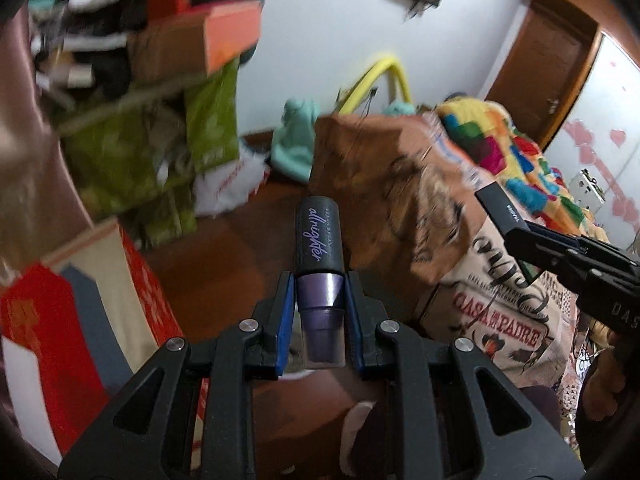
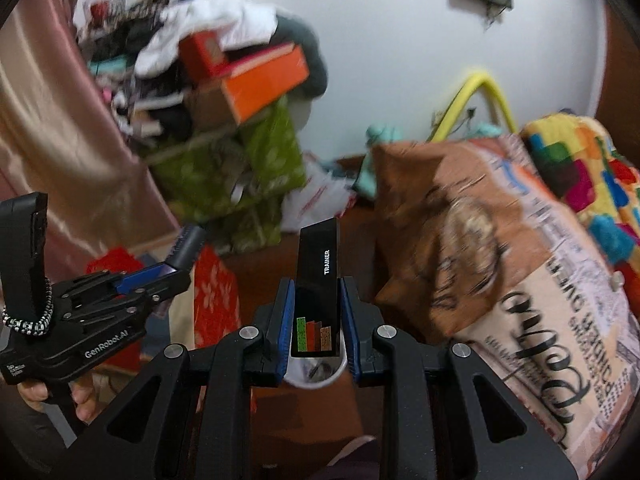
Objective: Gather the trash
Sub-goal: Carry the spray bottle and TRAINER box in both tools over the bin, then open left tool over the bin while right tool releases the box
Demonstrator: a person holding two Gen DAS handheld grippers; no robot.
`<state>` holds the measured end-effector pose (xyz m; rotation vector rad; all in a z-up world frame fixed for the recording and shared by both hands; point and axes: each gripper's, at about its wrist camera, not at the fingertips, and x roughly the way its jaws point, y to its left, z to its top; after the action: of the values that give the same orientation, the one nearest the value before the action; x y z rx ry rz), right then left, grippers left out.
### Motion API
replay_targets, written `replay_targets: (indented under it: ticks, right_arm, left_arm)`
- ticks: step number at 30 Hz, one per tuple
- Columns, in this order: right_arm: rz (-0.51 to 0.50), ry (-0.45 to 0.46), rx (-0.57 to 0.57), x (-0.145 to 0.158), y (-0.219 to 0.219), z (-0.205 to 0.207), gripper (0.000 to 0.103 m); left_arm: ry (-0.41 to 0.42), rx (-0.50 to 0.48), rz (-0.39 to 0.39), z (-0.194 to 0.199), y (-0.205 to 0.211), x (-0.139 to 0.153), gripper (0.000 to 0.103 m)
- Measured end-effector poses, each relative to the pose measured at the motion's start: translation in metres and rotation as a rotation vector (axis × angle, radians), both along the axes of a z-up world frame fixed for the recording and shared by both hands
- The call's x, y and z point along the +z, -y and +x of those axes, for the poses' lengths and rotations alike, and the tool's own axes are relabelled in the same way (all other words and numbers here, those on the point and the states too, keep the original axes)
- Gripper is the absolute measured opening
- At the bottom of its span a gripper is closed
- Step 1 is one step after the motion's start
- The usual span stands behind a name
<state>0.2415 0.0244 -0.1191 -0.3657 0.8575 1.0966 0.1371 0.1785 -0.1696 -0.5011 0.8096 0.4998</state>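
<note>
Black tong arms fill the bottom of both wrist views, each pair angled downward toward the brown floor. Left tongs are clamped tight on a spray bottle, blue pads pressing its purple body on both sides while the dark cap with the cursive lettering sticks out past the tips. Over on the other side, the right tongs are closed on a slim black box, white lettering on its face and small colour bars near its lower end, the box standing up between the pads. From the right wrist view the left tongs show at the left edge, carried in a hand whose fingers wrap the grip, the dark cap of the bottle jutting from the tips. From the left wrist view the right tongs come in from the right edge with the black box poking out ahead. Ahead of both sits a big brown printed paper bag, close to the held items. Behind it a colourful patchwork blanket; at left, a green bag under a heap of boxes and clothes, an orange box on top. Background is blurred.
</note>
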Motion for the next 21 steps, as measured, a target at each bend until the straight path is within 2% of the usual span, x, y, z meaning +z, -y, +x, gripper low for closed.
replay_targets:
  ticks: [5, 11, 21]
  right_arm:
    - [-0.095, -0.076, 0.049, -0.045, -0.026, -0.001, 0.021]
    - [-0.176, -0.137, 0.091, -0.088, -0.051, 0.004, 0.021]
    - [-0.311, -0.236, 0.126, -0.147, -0.093, 0.021, 0.021]
  left_arm:
    - [-0.098, 0.026, -0.044, 0.005, -0.007, -0.048, 0.023]
    - [-0.178, 0.047, -0.12, 0.01, -0.019, -0.096, 0.023]
    - [-0.287, 0.034, -0.211, 0.031, -0.041, -0.156, 0.023]
